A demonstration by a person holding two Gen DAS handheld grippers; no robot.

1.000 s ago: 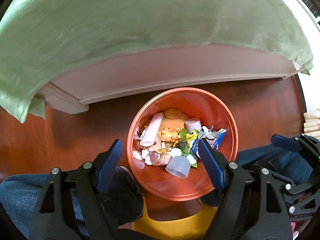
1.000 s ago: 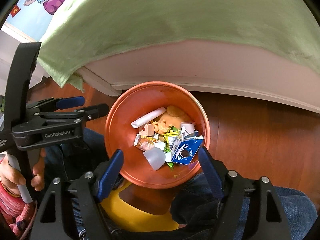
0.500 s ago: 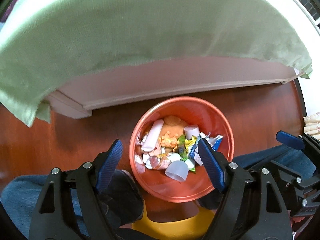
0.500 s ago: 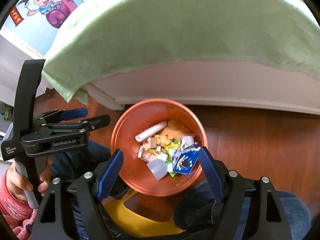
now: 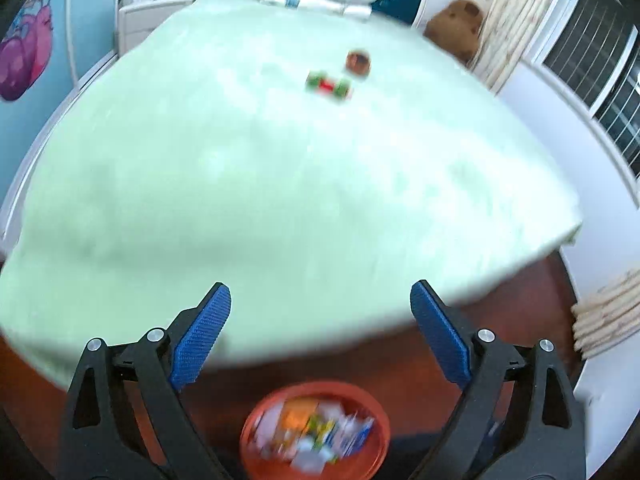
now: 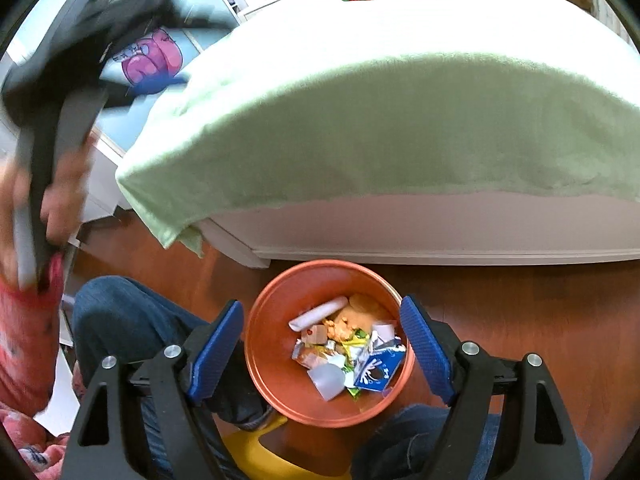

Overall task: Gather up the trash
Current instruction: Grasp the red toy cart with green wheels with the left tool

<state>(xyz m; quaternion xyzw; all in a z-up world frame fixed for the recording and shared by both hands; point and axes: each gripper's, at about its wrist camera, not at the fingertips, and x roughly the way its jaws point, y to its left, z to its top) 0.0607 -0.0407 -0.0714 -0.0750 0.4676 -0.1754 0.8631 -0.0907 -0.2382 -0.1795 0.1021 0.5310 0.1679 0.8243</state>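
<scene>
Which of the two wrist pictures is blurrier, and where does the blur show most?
Left wrist view is blurrier: the pale green bedspread and the round orange plastic trash bin are smeared. Right wrist view is mostly sharp, with crisp trash in the bin; only the left gripper at the upper left is streaked. Both bulge with fisheye distortion.

Glossy plastic bin (image 6: 280, 380), fuzzy matt cloth bedspread (image 6: 400, 132), polished wood floor (image 6: 520, 304).
</scene>
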